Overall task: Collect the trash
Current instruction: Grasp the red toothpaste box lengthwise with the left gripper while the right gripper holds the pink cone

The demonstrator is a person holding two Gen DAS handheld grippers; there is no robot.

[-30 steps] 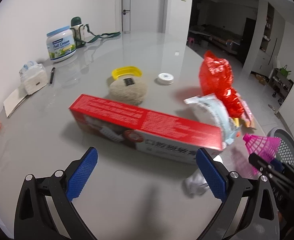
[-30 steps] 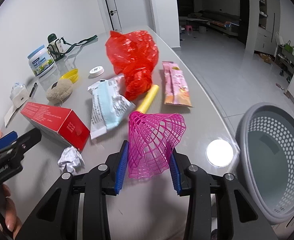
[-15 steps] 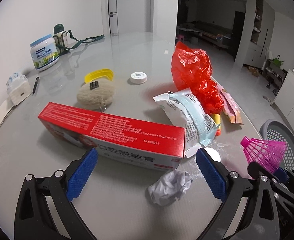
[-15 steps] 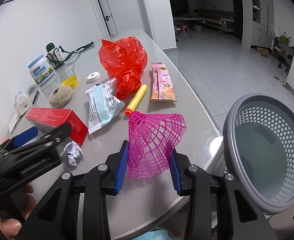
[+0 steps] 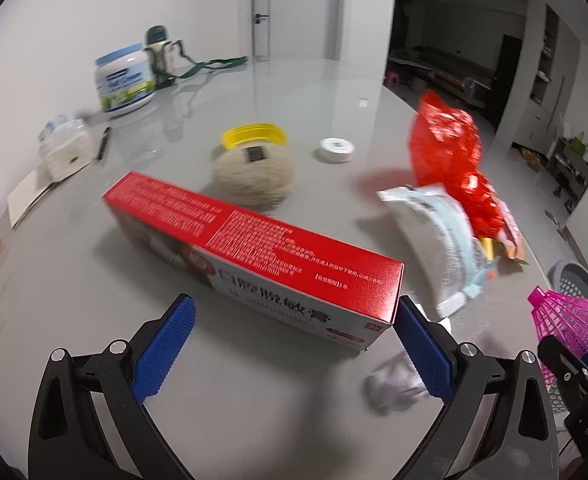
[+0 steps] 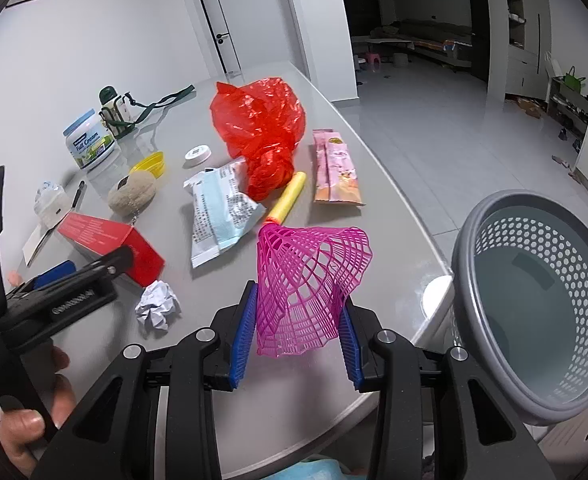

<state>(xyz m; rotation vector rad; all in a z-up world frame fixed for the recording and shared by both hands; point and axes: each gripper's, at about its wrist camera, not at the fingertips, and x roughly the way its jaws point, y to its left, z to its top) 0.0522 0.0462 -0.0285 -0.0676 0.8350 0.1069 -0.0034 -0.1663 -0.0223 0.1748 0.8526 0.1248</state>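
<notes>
Pink plastic mesh shuttlecock [image 6: 308,286] clamped between the blue fingers [image 6: 242,330] of the right gripper [image 6: 296,338], skirt flaring up and ahead of the tips, above the near edge of the grey surface [image 6: 390,240]. Grey perforated basket [image 6: 534,300] just right of those fingers, off the surface edge and lower. Ahead of the fingertips: yellow roll [image 6: 287,200], pink snack packet [image 6: 336,168] beyond and to the right, crumpled red plastic bag [image 6: 259,128] further ahead, white-and-blue wrapper [image 6: 217,210] ahead to the left. Crumpled white paper ball [image 6: 157,308] to the left of the fingers, near them.

Left gripper [image 5: 294,352] spread wide, nothing pressed by its blue pads; long red box [image 5: 253,236] lying on the surface right ahead, its near right corner at the tip of the right-hand finger [image 5: 424,350], possibly touching, hard to tell. Left-hand finger well clear of the box. Paper ball blurred, low beside the right-hand finger. Beyond the box: beige woolly pouch [image 5: 253,176], yellow lid [image 5: 253,136], small white round cap [image 5: 337,150]. Far left ahead: white tub [image 5: 125,80] and green-capped bottle [image 5: 158,54].
</notes>
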